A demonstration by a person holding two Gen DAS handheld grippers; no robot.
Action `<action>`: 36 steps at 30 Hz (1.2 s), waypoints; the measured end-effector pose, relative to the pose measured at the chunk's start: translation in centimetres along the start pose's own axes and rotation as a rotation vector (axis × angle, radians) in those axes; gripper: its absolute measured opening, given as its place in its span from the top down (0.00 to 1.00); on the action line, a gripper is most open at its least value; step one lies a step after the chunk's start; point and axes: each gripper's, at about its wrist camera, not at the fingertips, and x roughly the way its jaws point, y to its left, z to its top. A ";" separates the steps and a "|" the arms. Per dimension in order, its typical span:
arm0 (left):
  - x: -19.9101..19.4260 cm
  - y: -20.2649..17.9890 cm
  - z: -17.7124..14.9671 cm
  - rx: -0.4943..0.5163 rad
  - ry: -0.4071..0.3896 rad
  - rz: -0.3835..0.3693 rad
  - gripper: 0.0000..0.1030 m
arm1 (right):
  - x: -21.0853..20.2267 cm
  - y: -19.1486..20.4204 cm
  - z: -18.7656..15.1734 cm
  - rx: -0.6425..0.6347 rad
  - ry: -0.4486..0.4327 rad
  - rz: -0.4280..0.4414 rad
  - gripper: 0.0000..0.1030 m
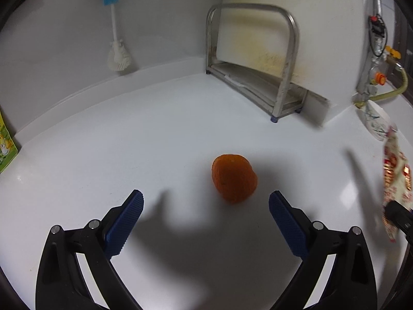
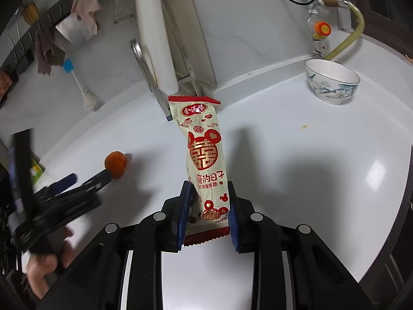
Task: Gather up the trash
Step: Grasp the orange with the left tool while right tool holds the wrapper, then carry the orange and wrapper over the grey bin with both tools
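An orange peel (image 1: 234, 178) lies on the white counter (image 1: 103, 134), just ahead of my left gripper (image 1: 206, 201), which is open and empty with its blue pads either side and short of the peel. My right gripper (image 2: 209, 193) is shut on a cream and red candy wrapper (image 2: 204, 149), held upright above the counter. The wrapper also shows at the right edge of the left wrist view (image 1: 395, 188). The right wrist view shows the peel (image 2: 115, 164) at the left gripper's fingertips (image 2: 107, 175).
A steel rack (image 1: 258, 59) holding a white cutting board (image 1: 309, 25) stands at the back. A brush (image 1: 117, 51) leans on the wall. A patterned bowl (image 2: 331, 81) sits at the right near the gas valve and hose (image 2: 348, 38). A green carton (image 1: 5, 144) is at the left.
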 end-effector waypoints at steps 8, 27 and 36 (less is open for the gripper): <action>2.8 -1.1 1.5 -0.003 0.072 0.046 0.13 | -0.5 -0.5 -0.1 0.012 -0.008 0.031 0.75; -6.0 0.2 -4.8 0.029 0.003 -0.057 0.76 | -4.4 1.4 -4.2 0.006 0.001 0.071 0.75; -17.0 2.6 -12.0 0.065 -0.059 -0.102 0.76 | -11.7 4.1 -11.6 0.020 -0.017 0.067 0.75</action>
